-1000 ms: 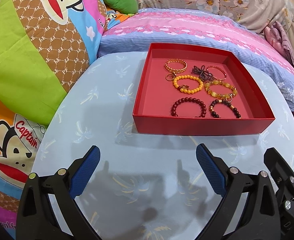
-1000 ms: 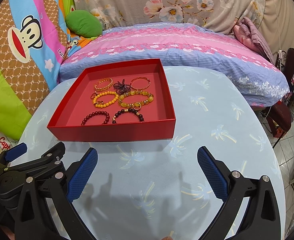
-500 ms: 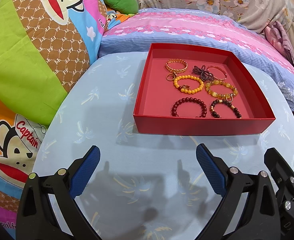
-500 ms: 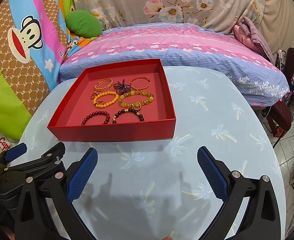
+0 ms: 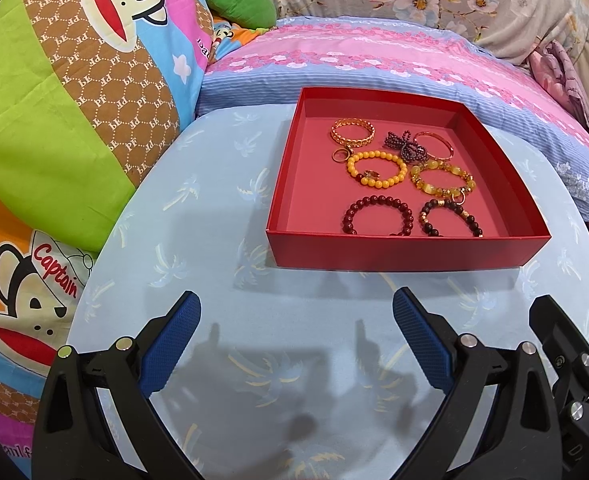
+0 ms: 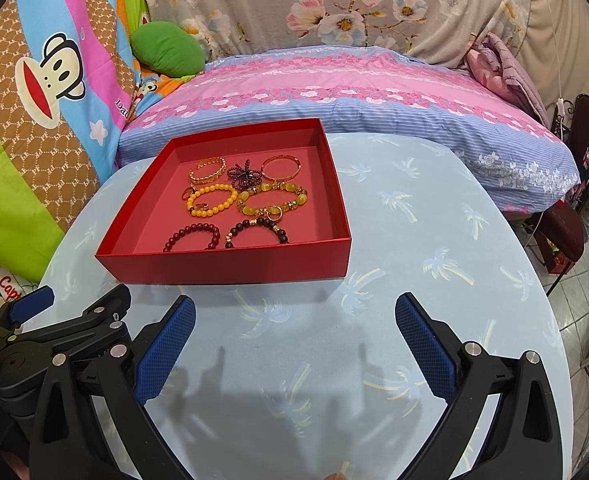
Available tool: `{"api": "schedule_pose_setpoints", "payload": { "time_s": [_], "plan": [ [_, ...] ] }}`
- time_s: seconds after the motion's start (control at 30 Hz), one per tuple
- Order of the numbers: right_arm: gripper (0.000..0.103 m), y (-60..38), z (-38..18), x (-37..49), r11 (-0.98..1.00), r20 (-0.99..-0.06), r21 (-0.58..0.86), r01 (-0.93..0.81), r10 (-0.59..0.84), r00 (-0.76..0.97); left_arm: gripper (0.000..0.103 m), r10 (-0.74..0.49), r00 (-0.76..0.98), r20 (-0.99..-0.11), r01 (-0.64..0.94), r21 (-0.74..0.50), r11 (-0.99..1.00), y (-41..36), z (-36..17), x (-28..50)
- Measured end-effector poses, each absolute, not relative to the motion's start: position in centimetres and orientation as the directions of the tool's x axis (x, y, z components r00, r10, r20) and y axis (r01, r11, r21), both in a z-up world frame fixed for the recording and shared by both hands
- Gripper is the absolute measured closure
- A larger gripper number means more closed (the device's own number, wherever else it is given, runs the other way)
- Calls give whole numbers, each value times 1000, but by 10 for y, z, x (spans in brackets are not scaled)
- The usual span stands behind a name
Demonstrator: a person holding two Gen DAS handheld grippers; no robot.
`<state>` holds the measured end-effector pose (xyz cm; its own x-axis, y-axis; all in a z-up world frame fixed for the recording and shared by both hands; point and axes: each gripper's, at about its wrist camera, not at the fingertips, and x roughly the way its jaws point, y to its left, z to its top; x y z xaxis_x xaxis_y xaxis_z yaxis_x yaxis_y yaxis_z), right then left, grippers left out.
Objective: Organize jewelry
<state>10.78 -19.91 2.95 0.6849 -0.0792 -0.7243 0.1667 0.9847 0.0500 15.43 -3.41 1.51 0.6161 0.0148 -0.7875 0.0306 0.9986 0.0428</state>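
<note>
A shallow red tray point(image 5: 408, 249) point(image 6: 222, 266) sits on the round table with its pale blue palm-print cloth. Inside lie several bracelets: a yellow bead bracelet point(image 5: 378, 169) point(image 6: 211, 199), a dark red bead bracelet point(image 5: 376, 215) point(image 6: 192, 236), a black bead bracelet point(image 5: 450, 218) point(image 6: 256, 230), an amber bracelet point(image 5: 442, 182), gold bangles point(image 5: 352, 132) and a dark beaded bow point(image 5: 406, 146). My left gripper point(image 5: 296, 338) is open and empty, hovering short of the tray's near wall. My right gripper point(image 6: 294, 340) is open too, beside it on the right.
A pink and blue striped cushion point(image 6: 334, 92) lies behind the table. Bright monkey-print bedding point(image 5: 54, 120) rises on the left, with a green pillow point(image 5: 236, 2) at the back. A dark chair point(image 6: 562, 236) and tiled floor lie beyond the table's right edge.
</note>
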Motion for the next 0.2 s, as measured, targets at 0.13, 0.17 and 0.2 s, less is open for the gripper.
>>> {"api": "schedule_pose_setpoints", "payload": {
  "time_s": [0.13,0.17,0.2],
  "plan": [
    [6,-198,29,109,985,-722,51,167,-79,688,11,16,620,-784,24,39,999,-32,17,154],
    [6,-198,29,109,985,-721,51,167,-80,688,11,20,623,-782,23,44,999,-33,18,153],
    [6,-198,29,109,985,-720,51,168,-80,689,11,23,627,-779,24,49,999,-33,20,152]
  ]
}}
